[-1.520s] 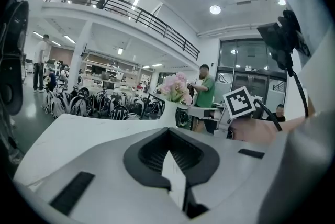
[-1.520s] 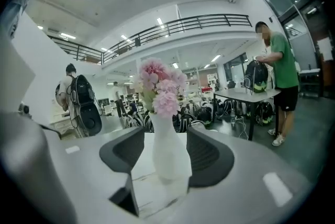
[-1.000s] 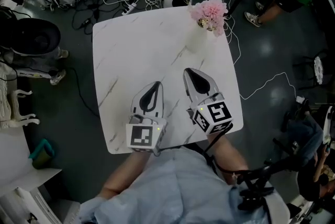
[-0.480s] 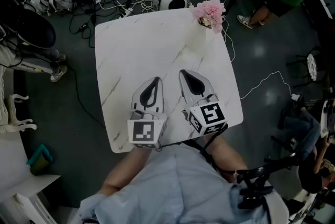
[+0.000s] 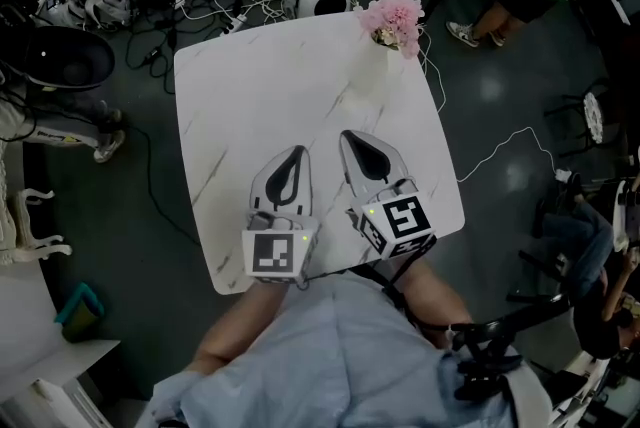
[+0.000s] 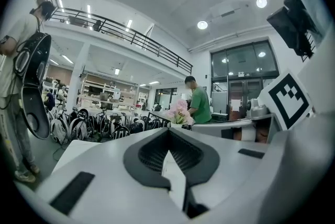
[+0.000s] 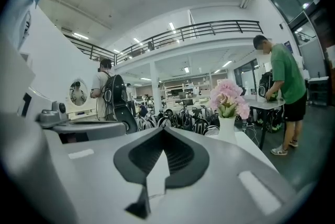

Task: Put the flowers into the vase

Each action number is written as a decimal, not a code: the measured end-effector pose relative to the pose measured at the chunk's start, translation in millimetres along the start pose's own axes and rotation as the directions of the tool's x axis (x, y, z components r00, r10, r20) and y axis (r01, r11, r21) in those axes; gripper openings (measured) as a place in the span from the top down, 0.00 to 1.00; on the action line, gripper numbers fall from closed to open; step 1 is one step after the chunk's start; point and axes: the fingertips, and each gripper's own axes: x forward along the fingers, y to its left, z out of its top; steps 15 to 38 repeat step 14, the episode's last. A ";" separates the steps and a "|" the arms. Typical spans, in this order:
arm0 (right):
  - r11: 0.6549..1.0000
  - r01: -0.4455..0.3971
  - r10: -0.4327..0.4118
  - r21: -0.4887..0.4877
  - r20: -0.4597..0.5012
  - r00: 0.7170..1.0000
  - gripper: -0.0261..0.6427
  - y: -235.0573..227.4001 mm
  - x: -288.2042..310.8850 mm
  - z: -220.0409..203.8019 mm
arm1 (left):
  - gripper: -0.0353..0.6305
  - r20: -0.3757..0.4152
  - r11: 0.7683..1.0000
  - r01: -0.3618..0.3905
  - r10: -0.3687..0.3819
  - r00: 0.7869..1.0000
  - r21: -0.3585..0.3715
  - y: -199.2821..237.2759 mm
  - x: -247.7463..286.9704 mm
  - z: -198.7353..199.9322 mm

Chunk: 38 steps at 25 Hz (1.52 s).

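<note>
With the pink flowers [image 5: 393, 16] already standing in the white vase [image 7: 226, 130] at the far right corner of the marble table [image 5: 250, 96], the left gripper [image 5: 296, 166] and the right gripper [image 5: 360, 142], both closed on nothing by the near edge, should in my judgement not go close to it.

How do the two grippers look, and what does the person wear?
The left gripper and the right gripper are pale grey shells with black, ribbed, teardrop-shaped pads. Each bears a white cube with black square markers and a small green light. The person wears a light blue shirt.
</note>
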 end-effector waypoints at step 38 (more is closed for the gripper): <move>1.000 0.016 -0.016 0.013 0.005 1.000 0.96 -9.2 1.3 0.2 | 0.94 0.011 1.000 0.012 -0.012 1.000 0.003 -2.6 7.4 0.5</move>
